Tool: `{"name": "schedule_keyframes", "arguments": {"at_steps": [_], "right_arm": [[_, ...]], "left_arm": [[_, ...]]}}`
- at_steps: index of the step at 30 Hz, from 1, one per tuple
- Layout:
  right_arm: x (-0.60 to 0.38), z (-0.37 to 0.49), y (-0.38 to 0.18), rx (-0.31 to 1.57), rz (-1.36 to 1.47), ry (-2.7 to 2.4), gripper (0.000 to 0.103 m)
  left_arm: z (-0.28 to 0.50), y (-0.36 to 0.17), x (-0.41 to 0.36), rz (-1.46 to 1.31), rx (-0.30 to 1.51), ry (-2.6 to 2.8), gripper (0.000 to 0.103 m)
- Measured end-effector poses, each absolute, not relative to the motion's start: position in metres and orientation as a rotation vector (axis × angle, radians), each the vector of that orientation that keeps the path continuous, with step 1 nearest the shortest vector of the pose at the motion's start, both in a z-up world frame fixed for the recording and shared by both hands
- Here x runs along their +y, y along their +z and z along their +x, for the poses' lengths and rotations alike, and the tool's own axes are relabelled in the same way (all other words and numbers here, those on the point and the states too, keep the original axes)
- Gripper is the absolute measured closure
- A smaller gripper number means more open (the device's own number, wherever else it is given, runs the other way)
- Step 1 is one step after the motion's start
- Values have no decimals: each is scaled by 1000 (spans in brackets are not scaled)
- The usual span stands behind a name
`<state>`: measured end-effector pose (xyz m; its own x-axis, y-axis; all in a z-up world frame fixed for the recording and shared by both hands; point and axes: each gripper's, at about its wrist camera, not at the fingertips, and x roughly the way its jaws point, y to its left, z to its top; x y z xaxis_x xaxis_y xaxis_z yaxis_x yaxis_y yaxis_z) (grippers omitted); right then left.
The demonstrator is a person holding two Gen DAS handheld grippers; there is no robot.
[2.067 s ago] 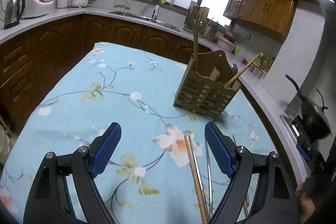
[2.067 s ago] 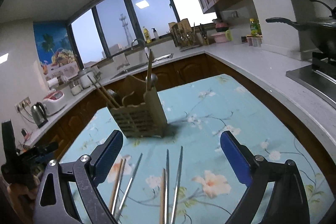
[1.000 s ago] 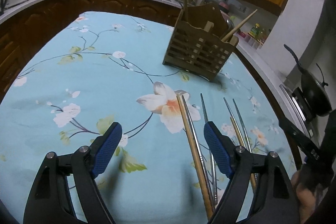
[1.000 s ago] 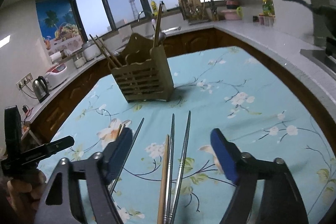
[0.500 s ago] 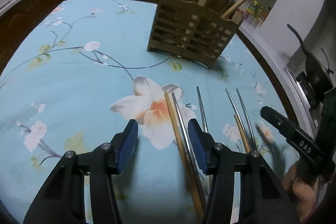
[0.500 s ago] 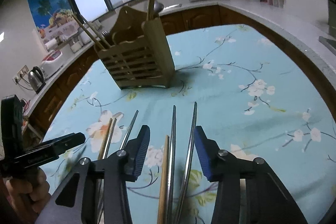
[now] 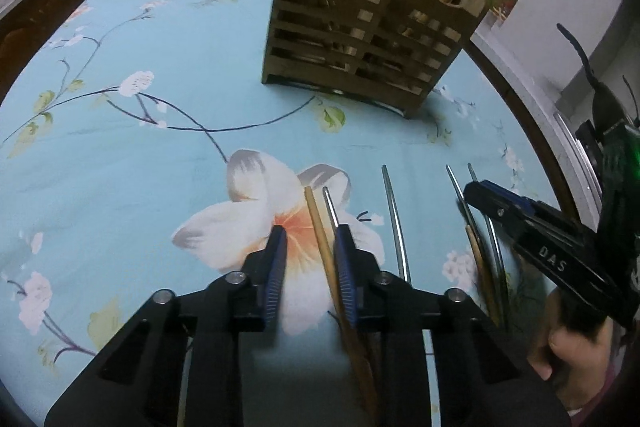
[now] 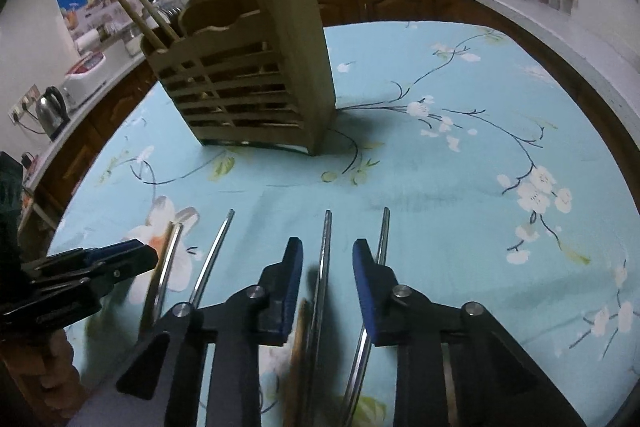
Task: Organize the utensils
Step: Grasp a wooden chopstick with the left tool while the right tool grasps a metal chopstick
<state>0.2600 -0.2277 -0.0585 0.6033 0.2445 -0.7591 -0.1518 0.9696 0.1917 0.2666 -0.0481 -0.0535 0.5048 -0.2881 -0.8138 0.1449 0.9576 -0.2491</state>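
- Left gripper (image 7: 310,259): black angular frame, blue ribbed pads, silver screws.
- Right gripper (image 8: 326,267): matching black frame; white "DAS" lettering is seen.
- Bare skin is shown on the hand (image 7: 568,347).

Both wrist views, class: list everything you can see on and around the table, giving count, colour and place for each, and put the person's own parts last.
Slatted wooden utensil holder: one, brown, standing at the table's far side, wooden sticks poking out.
Floral tablecloth: one, light blue, covering the table.
Wooden chopsticks: two, tan; one between the left fingers, one between the right fingers.
Metal chopsticks: four, silver, lying beside the wooden ones.
Electric kettle: one, silver and black, on the counter.
Left hand-held gripper: black, blue pads, narrowly open around a wooden chopstick.
Right hand-held gripper: same colours, narrowly open over chopsticks.
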Motion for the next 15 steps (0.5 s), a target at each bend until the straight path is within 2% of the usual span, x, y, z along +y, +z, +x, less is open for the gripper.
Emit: {"name": "schedule_keyframes", "arguments": {"at_steps": [6, 10, 12, 14, 15], "right_arm": [[-223, 268, -66, 920, 54, 219, 85], [-210, 272, -67, 909, -34, 208, 85], [-206, 273, -68, 902, -66, 201, 89], [-202, 273, -68, 900, -83, 211, 97], [-201, 273, -68, 897, -90, 211, 97]], "left_arm": [[274, -55, -56, -108, 1001, -271, 93], [276, -56, -61, -76, 997, -285, 95], [276, -56, -60, -66, 989, -287, 95], [275, -56, -62, -50, 982, -287, 96], [274, -56, -62, -45, 979, -287, 97]]}}
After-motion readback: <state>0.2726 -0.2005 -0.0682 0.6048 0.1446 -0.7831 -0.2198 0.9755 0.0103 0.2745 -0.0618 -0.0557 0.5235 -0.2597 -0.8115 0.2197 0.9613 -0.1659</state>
